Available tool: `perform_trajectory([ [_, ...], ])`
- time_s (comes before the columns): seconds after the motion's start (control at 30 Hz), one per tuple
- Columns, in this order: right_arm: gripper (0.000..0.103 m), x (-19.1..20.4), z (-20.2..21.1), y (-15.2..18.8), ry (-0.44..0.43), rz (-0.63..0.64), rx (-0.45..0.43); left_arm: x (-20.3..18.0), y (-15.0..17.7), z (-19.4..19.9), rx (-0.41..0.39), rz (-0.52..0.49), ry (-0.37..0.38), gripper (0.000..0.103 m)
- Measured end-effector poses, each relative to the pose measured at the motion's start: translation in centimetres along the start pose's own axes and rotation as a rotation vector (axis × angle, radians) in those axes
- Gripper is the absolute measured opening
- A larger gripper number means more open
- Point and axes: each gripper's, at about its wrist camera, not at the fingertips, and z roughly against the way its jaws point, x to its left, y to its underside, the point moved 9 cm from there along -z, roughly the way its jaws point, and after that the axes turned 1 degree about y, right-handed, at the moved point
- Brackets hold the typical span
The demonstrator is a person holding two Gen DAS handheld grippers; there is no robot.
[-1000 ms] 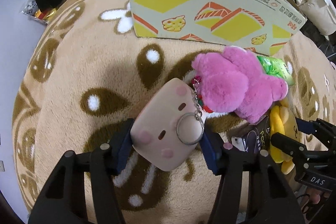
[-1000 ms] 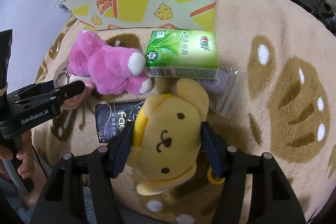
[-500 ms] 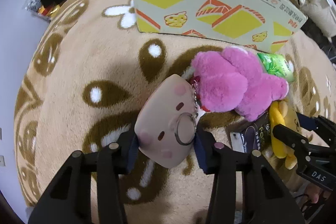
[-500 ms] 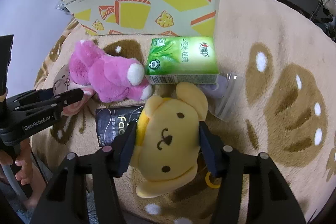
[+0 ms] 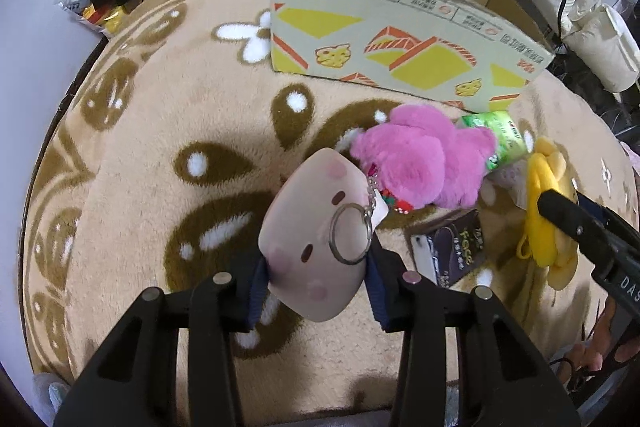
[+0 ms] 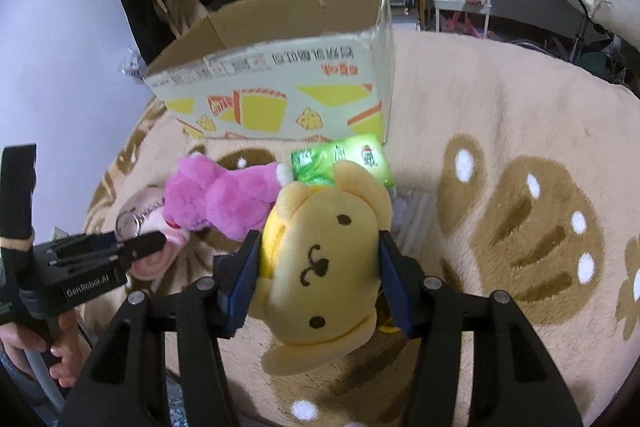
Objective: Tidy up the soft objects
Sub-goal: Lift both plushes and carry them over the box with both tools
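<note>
1. Beige plush rug [image 5: 132,163], patterned with brown blobs and white spots, covers the surface under everything.
2. The left gripper [image 5: 316,271] is clamped on a pale pink squishy plush keychain [image 5: 316,239]; both blue pads [image 5: 258,287] press into its sides, and a metal key ring [image 5: 349,233] on a short chain lies across its face.
3. The right gripper [image 6: 316,275] is clamped on a yellow dog plush [image 6: 320,259], its blue pads denting the toy's head, which faces the camera with one ear hanging toward the bottom of the view.
4. A pink fuzzy plush [image 5: 420,163] lies on the rug between the two held toys, just beside the keychain plush.
5. A green tissue pack [image 6: 340,163] lies behind the yellow dog plush, next to the pink one and close to the box.
6. An open cardboard box [image 6: 280,99], printed with yellow shapes and cheese wedges, stands on the rug at the far side.
7. A dark packet [image 5: 452,247] lies flat on the rug between the grippers in the left wrist view.
8. A person's fingers [image 6: 60,355] show at the lower left edge of the right wrist view, around the left gripper's handle.
</note>
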Motion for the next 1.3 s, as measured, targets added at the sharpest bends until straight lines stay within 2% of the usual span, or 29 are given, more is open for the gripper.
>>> perform_trajectory([
  [0.13, 0.06, 0.5, 1.3, -0.6, -0.02, 0.008, -0.058, -0.1, -0.2, 1.1, -0.032, 0.007, 0.016, 0.04],
  [0.27, 0.06, 1.1, 1.9, -0.9, -0.034, 0.016, -0.081, 0.0, -0.3, 1.5, -0.044, 0.025, 0.033, 0.04],
  [0.4, 0.06, 1.2, 2.5, -1.4, -0.035, 0.016, -0.114, 0.4, -0.8, 2.4, -0.088, 0.047, 0.033, 0.04],
  [0.57, 0.06, 1.0, 3.9, -2.4, -0.057, 0.003, -0.182, 0.8, -1.6, 4.8, -0.2, 0.046, -0.009, 0.04],
  [0.93, 0.06, 1.6, 6.1, -4.3, -0.083, 0.016, -0.284, 1.0, -4.1, 10.5, -0.483, 0.046, -0.023, 0.04],
  [1.03, 0.06, 1.9, 6.9, -5.1, -0.08, 0.03, -0.32, 0.6, -4.7, 11.7, -0.531, 0.02, -0.046, 0.04],
  [1.3, 0.06, 2.8, 8.8, -7.9, -0.086, 0.058, -0.397, -0.3, -7.1, 14.8, -0.644, 0.003, -0.035, 0.04],
])
